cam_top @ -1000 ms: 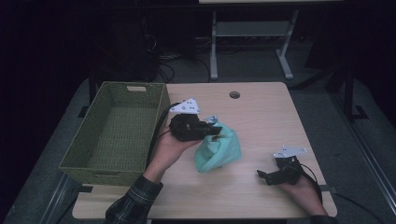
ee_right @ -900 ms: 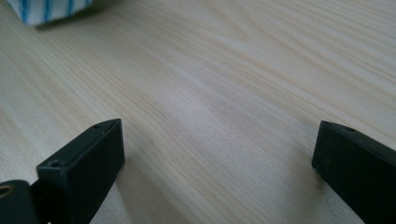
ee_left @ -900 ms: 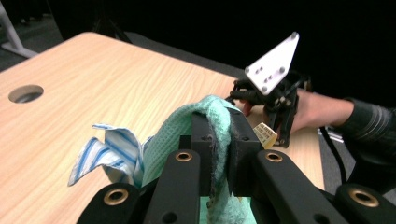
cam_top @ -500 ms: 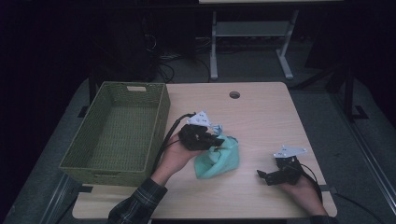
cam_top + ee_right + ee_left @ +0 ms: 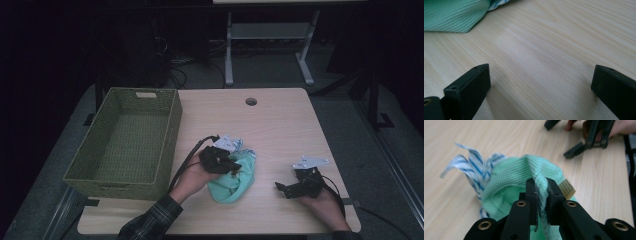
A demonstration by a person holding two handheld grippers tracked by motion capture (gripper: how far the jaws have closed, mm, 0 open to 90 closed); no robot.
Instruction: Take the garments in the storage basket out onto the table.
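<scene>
Though the room around it lies dark, the high view gives the pale wooden table (image 5: 280, 125) plainly: the green cloth (image 5: 231, 181) sits bunched near the front edge, just right of the woven basket (image 5: 125, 145), which stands hollow with its near corner beside the person's left hand. The left gripper (image 5: 231, 167) is down on the top of the cloth, a striped blue-and-white cloth (image 5: 242, 148) poking out behind it, while the right gripper (image 5: 286, 189) rests well apart on the table's right side; beyond the far edge I make out a metal stand (image 5: 270, 35) and loose cables on the floor. From the left gripper view, the left gripper (image 5: 541, 185) is clenched on a raised fold of the green cloth (image 5: 524, 172), the knit squeezed thin between the jaws, a small tan label (image 5: 567, 189) at the side. I judge it light, soft and limp, not slippery; a pinched ridge like this is a fair hold, though the rest will droop and may drag the striped cloth (image 5: 471, 162) along. The right gripper view has the right gripper (image 5: 540, 82) released, jaws wide over bare wood, a corner of the green cloth (image 5: 451, 15) lying on the table (image 5: 549, 45) ahead.
</scene>
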